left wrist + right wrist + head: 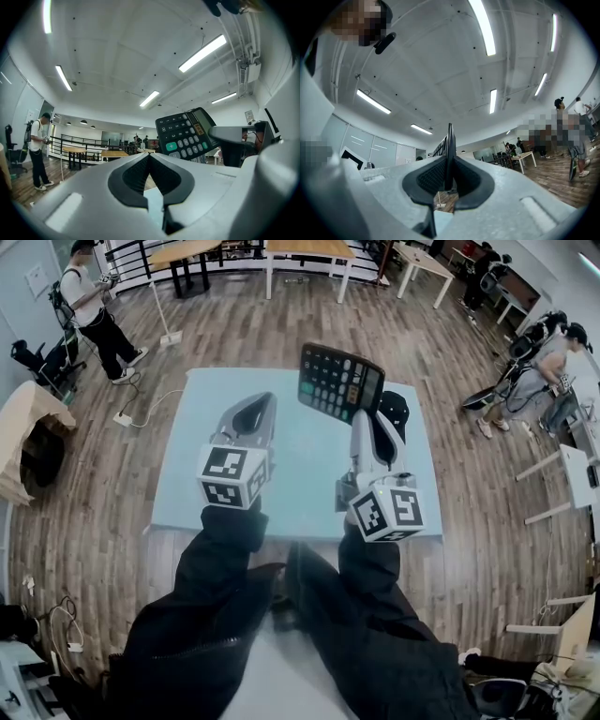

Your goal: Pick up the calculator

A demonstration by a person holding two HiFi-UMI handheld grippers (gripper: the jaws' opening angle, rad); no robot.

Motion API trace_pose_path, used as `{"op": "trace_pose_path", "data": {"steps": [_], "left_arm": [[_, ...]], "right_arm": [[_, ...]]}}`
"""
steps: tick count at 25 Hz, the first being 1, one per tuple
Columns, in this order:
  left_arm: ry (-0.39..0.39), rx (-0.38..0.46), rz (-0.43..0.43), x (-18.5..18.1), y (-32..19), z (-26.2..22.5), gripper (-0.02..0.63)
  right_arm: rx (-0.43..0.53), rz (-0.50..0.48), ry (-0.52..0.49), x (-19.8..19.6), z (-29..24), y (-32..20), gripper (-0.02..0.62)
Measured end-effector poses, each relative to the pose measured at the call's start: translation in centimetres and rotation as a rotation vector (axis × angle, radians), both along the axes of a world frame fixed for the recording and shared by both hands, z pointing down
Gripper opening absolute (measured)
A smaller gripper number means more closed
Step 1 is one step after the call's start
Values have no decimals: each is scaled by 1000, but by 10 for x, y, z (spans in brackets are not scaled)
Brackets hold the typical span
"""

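The right hand-held gripper (pixel 368 420) is clamped on the lower edge of the calculator (pixel 339 382), its jaws partly closed with the thin body standing edge-on between the pads. The calculator is lifted clear above the far half of the light blue table (pixel 187 474), keys facing the person. The left hand-held gripper (pixel 255 409) hovers over the table just beside it, jaws together and empty.

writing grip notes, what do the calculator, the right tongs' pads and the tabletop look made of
Calculator: hard dark plastic, matte case, raised moulded keys. Pads of the right tongs: black rubber, likely, by the ribbed texture. Tabletop: smooth pale blue, perhaps laminate; the look leaves it open.
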State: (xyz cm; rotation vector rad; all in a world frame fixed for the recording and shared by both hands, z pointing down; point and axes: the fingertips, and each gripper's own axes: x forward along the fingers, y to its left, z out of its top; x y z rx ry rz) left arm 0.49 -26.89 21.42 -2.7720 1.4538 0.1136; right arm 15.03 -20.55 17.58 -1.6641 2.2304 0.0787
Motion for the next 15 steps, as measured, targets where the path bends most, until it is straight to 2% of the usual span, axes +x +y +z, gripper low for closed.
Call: {"op": "trace_pose_path", "data": {"steps": [15], "left_arm": [[-3,-11,14,7,2,4,-5]], "right_arm": [[-14,11,9,4,4,3,43]]}}
